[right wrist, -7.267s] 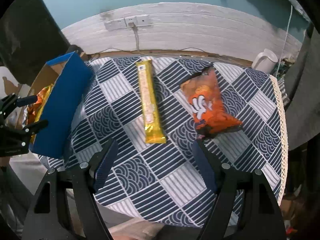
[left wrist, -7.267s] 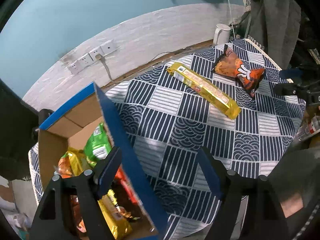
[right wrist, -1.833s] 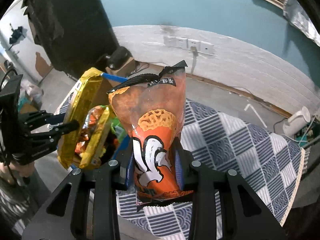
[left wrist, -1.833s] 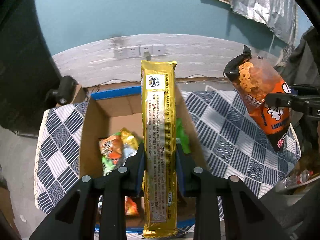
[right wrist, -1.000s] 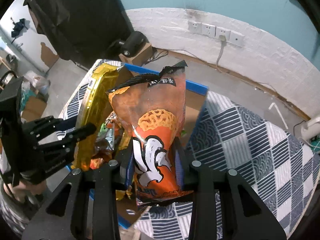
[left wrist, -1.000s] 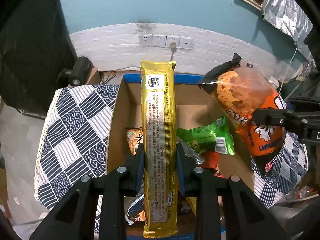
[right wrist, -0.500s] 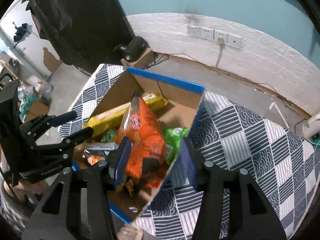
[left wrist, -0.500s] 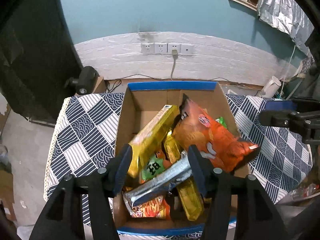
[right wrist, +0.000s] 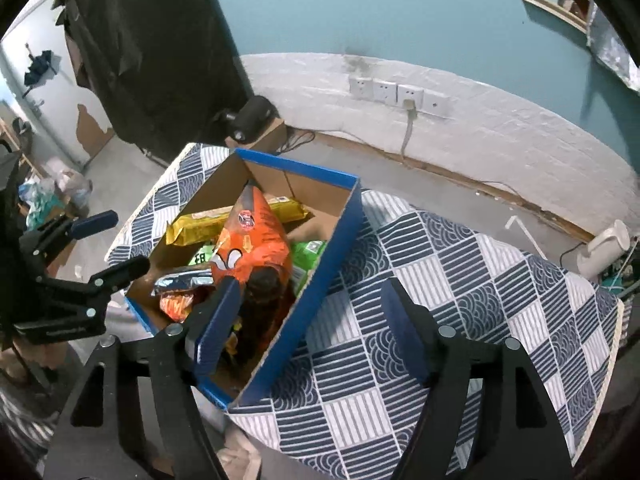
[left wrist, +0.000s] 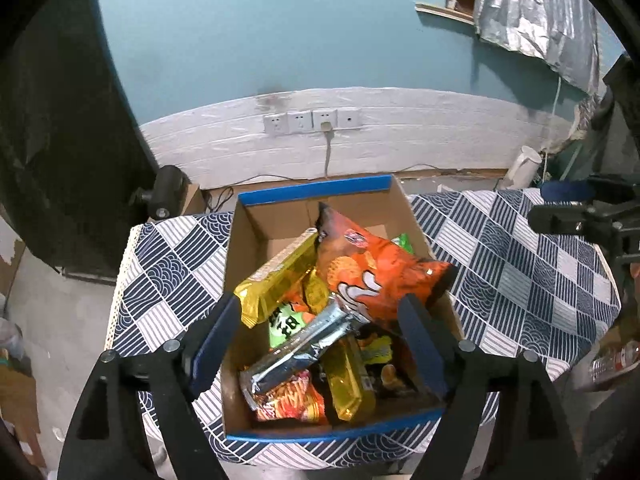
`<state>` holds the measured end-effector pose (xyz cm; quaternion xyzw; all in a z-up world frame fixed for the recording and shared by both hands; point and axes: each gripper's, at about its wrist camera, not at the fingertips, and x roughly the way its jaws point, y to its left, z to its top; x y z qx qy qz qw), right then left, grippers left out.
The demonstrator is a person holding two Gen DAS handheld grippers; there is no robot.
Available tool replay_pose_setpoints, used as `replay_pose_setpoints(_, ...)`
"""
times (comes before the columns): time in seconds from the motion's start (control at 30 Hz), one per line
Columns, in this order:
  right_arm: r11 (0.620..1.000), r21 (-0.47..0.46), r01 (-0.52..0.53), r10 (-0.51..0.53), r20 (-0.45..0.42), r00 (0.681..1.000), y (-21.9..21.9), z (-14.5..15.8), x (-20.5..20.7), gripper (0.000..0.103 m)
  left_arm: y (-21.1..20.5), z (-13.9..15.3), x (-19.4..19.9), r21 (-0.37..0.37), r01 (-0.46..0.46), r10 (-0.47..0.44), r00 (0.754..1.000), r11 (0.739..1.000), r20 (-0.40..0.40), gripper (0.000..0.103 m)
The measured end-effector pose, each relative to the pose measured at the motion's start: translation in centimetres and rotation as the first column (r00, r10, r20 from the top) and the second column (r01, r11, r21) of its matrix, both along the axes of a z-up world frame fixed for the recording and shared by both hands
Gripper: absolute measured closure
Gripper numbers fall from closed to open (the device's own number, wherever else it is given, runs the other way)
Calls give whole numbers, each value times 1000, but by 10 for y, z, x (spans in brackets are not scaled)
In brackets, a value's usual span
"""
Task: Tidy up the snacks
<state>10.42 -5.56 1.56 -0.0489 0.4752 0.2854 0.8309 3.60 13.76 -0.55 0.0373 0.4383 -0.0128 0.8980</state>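
A blue-edged cardboard box (left wrist: 312, 190) (right wrist: 332, 248) sits on the patterned tablecloth, full of snack packs. The orange chip bag (left wrist: 372, 268) (right wrist: 252, 240) lies on top, leaning on the right wall. The long gold biscuit pack (left wrist: 280, 276) (right wrist: 236, 216) lies slanted beside it. A silver bar (left wrist: 304, 344) and several other packs lie below. My left gripper (left wrist: 320, 344) is open and empty above the box's near side. My right gripper (right wrist: 308, 328) is open and empty over the box's right wall; it also shows in the left wrist view (left wrist: 576, 208).
The navy and white checked tablecloth (right wrist: 460, 280) covers the table right of the box. A white kettle (right wrist: 604, 248) stands at the far right edge. Wall sockets (left wrist: 312, 120) with a plugged cable are behind. A black speaker (left wrist: 164, 196) sits on the floor at left.
Both grippers opened and dropped the gold pack and the orange bag into the box. The packs have settled on the pile and both grippers have pulled back a little.
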Motion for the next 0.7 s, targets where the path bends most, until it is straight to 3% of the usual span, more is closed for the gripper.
replay_pose_setpoints(0.27, 998, -61, 29, -23, 92, 996, -22, 6, -21, 28, -12, 9, -17, 29, 17, -18, 999, 999, 35, 15)
replay_pose_setpoints(0.7, 999, -29, 16, -11, 140, 990, -35, 13, -36, 27, -37, 6, -21, 73, 64, -66, 997, 995, 28, 12)
